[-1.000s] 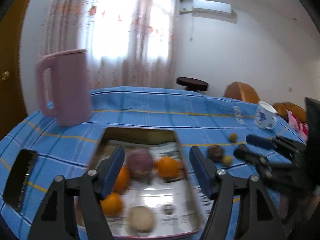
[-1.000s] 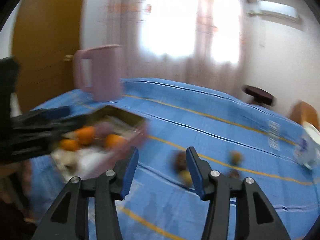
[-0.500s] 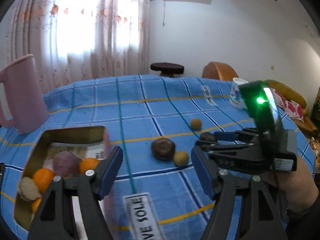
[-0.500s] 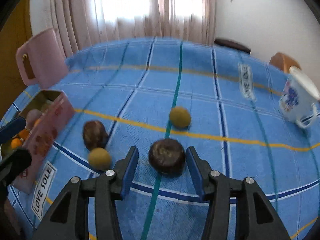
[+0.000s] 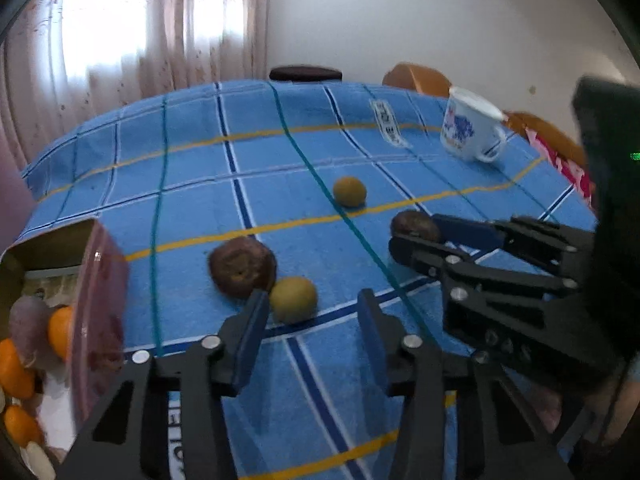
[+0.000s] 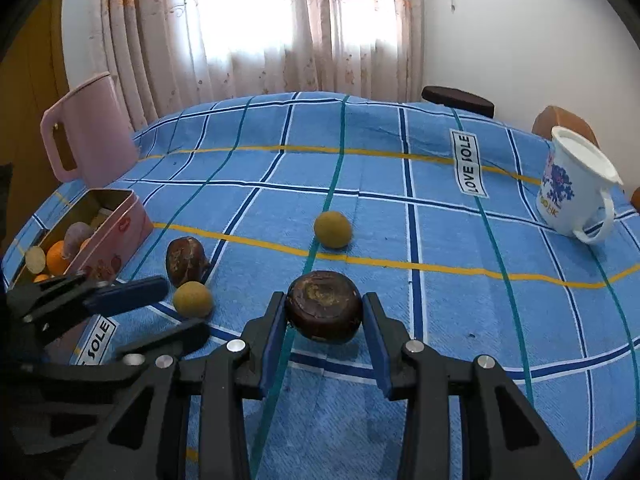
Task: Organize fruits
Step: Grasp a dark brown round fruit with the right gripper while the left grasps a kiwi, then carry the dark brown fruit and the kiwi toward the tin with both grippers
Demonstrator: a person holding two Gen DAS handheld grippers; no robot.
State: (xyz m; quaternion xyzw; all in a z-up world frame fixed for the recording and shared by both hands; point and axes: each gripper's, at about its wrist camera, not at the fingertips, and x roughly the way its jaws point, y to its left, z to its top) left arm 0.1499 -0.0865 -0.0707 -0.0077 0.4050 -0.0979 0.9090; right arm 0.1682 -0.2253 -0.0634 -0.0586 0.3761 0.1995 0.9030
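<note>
Several fruits lie loose on the blue checked cloth. My right gripper point(image 6: 324, 320) has its fingers around a dark brown wrinkled fruit point(image 6: 323, 306), which still rests on the cloth; the pads sit against its sides. It also shows in the left wrist view point(image 5: 414, 226). My left gripper point(image 5: 310, 320) is open, just in front of a yellow-green round fruit point(image 5: 294, 299) beside a second brown fruit point(image 5: 242, 266). Another yellow-green fruit point(image 5: 350, 191) lies farther back. A pink tin box point(image 6: 102, 236) at the left holds oranges point(image 6: 58, 256) and other fruits.
A pink jug point(image 6: 90, 128) stands behind the tin at the far left. A white mug with blue print point(image 6: 574, 188) stands at the right. Chairs and a dark stool point(image 6: 458, 100) stand beyond the table's far edge.
Both grippers moved forward and down toward the loose fruits. My right gripper has narrowed around the dark brown fruit. My left gripper has come up to the yellow-green fruit.
</note>
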